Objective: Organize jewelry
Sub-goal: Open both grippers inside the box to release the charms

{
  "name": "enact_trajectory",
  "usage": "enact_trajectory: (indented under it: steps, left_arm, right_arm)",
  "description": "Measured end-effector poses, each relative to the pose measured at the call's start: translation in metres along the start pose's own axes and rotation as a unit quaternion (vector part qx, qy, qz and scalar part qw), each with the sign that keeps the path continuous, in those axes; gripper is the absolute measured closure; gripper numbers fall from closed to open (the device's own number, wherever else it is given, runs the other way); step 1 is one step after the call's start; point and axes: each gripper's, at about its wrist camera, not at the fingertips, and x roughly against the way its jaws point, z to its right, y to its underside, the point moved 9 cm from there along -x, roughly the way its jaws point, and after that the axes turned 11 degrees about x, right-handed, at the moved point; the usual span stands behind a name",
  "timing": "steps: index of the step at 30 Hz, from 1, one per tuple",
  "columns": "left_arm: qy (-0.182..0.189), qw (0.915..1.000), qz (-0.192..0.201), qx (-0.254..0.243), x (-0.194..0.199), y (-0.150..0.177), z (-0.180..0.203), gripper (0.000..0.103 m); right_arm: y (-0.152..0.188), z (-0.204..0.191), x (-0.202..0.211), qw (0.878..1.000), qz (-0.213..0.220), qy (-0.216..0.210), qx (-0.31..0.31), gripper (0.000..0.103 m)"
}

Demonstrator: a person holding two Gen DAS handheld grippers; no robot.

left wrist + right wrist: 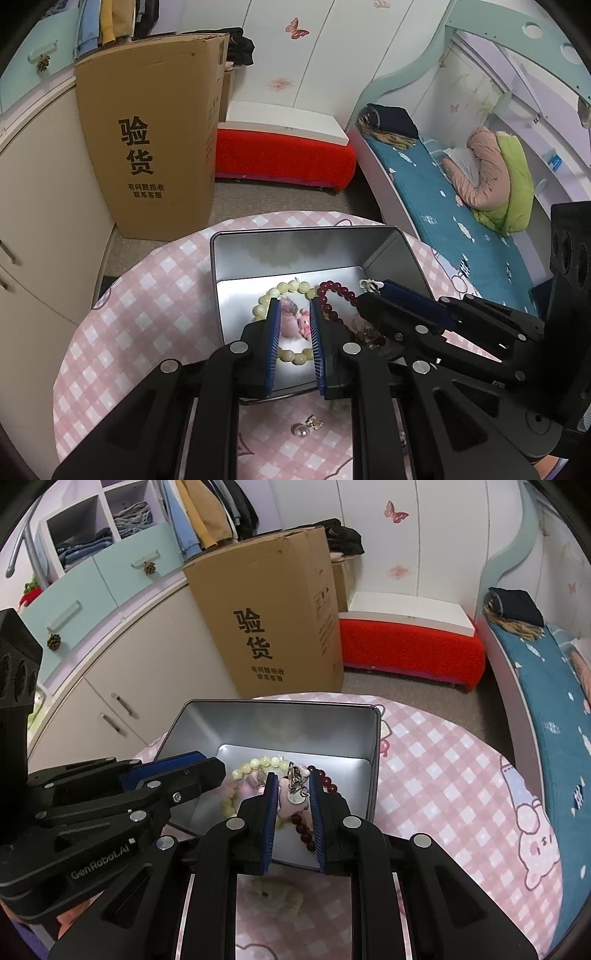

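On the pink checked table [122, 325] the tin box [273, 723] is holding bracelets. The right gripper [293, 790], slightly open, is dangling a silver charm [295, 782] over it; letting go probably comes next. The left gripper [293, 314] is hanging open.

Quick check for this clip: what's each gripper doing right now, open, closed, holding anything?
Left gripper: open, empty, over the pink charm in the metal tin.
Right gripper: jaws apart; a small silver trinket sits between them, grip cannot be told.

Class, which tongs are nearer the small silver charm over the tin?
Right. The silver charm sits between the tips of the right tongs. The left tongs hover to its left, over the pale bead bracelet.
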Motion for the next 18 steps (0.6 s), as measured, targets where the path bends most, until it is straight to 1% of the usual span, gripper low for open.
enact_trajectory:
  steps: [2, 4, 8, 9, 10, 11, 12, 13, 18]
  left_arm:
    - [-0.006, 1.0, 0.004, 0.002, 0.001, -0.001, -0.003, 0.081]
    - [0.002, 1.0, 0.002, 0.009, 0.003, -0.001, -0.002, 0.08]
    - [0.008, 0.9998, 0.008, 0.014, 0.008, -0.003, -0.003, 0.076]
    - [0.004, 0.9998, 0.011, 0.014, 0.011, -0.004, -0.003, 0.072]
    - [-0.001, 0.9998, 0.015, 0.015, 0.013, -0.005, -0.006, 0.065]
    - [-0.001, 0.9996, 0.021, 0.017, 0.016, -0.005, -0.006, 0.061]
    - [0.007, 0.9996, 0.022, 0.019, 0.018, -0.005, -0.004, 0.056]
    - [0.012, 0.9994, 0.022, 0.023, 0.02, -0.005, -0.004, 0.055]
    - [0.011, 0.9992, 0.032, 0.02, 0.032, -0.004, -0.002, 0.052]
  right_arm:
    - [0.001, 0.0, 0.0, 1.0, 0.0, -0.001, -0.002, 0.085]
    - [0.001, 0.0, 0.0, 1.0, -0.002, -0.001, -0.002, 0.085]
    - [0.002, -0.001, 0.001, 1.0, -0.001, -0.003, -0.007, 0.085]
    - [0.002, 0.0, 0.001, 1.0, 0.0, -0.003, -0.009, 0.085]
    - [0.002, 0.0, 0.002, 1.0, 0.0, -0.003, -0.01, 0.084]
    - [0.002, 0.001, 0.002, 1.0, 0.001, -0.004, -0.012, 0.084]
    - [0.002, 0.001, 0.003, 1.0, 0.001, -0.003, -0.013, 0.084]
    - [0.003, 0.001, 0.003, 1.0, 0.001, -0.003, -0.014, 0.084]
    - [0.006, 0.0, 0.007, 1.0, 0.003, -0.002, -0.02, 0.083]
